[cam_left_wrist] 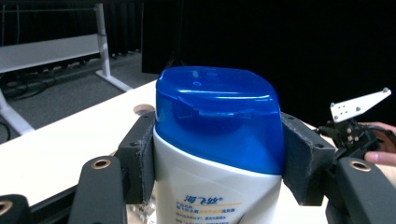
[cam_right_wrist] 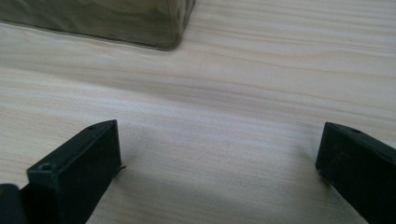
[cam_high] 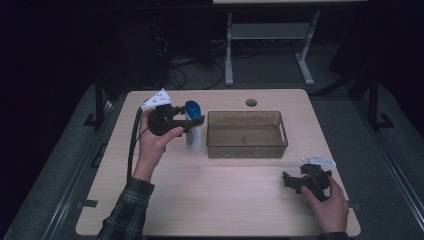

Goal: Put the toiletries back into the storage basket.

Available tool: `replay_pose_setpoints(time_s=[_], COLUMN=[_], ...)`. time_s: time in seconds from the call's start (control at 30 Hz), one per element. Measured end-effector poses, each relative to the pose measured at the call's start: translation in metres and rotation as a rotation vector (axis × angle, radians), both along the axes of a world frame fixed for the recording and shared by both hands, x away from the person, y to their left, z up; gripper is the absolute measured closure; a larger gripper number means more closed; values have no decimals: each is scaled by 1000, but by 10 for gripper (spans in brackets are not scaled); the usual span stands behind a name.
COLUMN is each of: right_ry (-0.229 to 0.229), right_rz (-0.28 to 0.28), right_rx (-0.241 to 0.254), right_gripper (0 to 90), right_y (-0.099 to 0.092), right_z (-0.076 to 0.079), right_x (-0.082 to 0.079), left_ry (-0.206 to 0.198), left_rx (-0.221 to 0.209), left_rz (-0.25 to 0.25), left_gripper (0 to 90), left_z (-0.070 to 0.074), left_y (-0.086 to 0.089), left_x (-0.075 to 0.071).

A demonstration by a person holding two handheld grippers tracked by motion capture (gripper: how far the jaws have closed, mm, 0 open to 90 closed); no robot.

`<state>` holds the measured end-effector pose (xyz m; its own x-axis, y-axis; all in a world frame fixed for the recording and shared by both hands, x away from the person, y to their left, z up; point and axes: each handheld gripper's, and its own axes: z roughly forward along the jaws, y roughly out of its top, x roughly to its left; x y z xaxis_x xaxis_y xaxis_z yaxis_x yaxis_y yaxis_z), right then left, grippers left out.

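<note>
The left gripper (cam_high: 192, 120) pinches the white bottle (cam_high: 193, 136) just under its blue cap (cam_left_wrist: 219, 119), holding it upright beside the clear bin (cam_high: 247, 148), probably to drop it in. The right gripper (cam_high: 295, 181) rests on the table (cam_high: 210, 200), jaws spread, out of the way.

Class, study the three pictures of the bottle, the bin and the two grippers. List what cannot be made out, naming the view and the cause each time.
- Bottle: in the left gripper view the bottom edge cuts off its label and base.
- Bottle's base: in the high view, too small and dim to tell whether it touches the table.
- Bin: in the right gripper view the top edge leaves just one corner.
- Right gripper: in the high view its jaws are too dark and small to judge.
</note>
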<state>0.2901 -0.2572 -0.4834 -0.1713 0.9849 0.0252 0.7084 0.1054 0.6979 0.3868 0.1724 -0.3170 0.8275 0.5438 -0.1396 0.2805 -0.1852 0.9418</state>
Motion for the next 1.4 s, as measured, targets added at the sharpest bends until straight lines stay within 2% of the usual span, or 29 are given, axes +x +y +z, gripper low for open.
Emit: replay_pose_setpoints(time_s=[0.4,0.6,0.8,1.0,1.4], right_ry=[-1,-1,-1,0,-1], right_rz=[4,6,8,8,10], right_rx=[-1,-1,-1,-1,0], right_gripper=[0,0,0,0,0], right_y=[0,0,0,0,0], right_z=[0,0,0,0,0], right_x=[0,0,0,0,0], left_ry=[-17,-19,-22,-17,-4], left_rx=[-2,-6,-10,-1,32], left_rz=[-35,-46,-57,-65,-71], left_gripper=[361,361,360,360,360], left_z=[11,8,0,-12,-39], left_y=[-32,-48,-61,-67,-62], left_x=[19,27,33,39,46])
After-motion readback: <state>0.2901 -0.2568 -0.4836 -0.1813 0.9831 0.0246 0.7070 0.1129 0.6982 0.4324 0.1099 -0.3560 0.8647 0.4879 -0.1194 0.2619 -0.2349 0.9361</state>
